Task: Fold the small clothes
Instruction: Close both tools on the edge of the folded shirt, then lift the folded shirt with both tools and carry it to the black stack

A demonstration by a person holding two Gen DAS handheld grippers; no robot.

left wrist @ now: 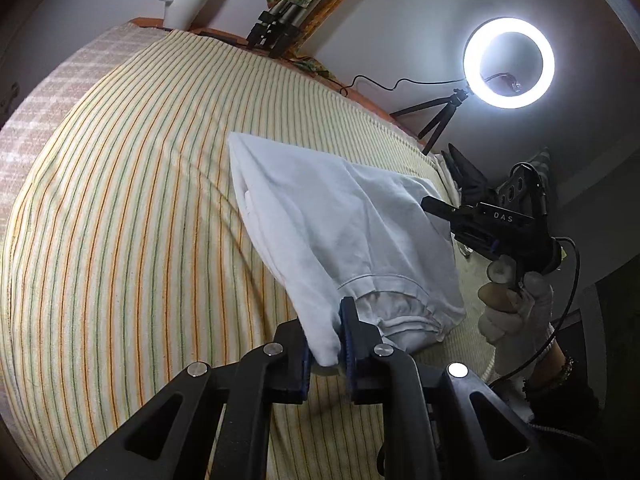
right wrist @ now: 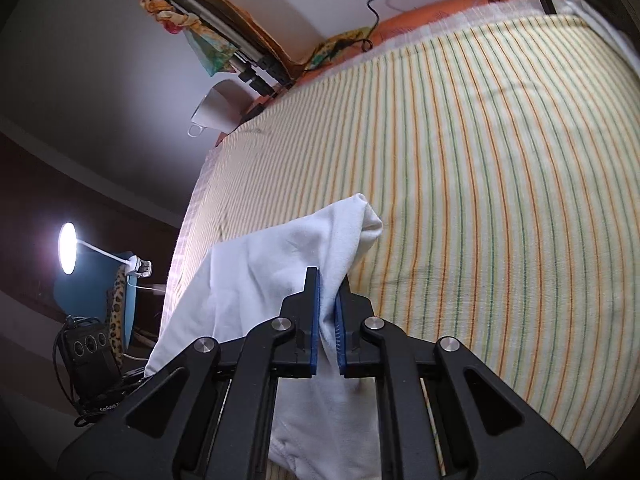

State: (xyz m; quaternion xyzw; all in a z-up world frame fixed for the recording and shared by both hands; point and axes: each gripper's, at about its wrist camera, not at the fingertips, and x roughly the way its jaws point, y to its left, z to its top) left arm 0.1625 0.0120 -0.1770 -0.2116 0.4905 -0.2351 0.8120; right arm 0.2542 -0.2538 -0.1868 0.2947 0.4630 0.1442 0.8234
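White garment — small, soft cotton w/ a stitched hem band, creased; near edge lifted off the striped cloth at 2 corners, far end resting on it.

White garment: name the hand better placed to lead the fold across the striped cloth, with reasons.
Neither clearly. The left gripper and right gripper are each shut on the white garment. Slight lean to the left: it pinches the hemmed end, and open striped cloth lies ahead.
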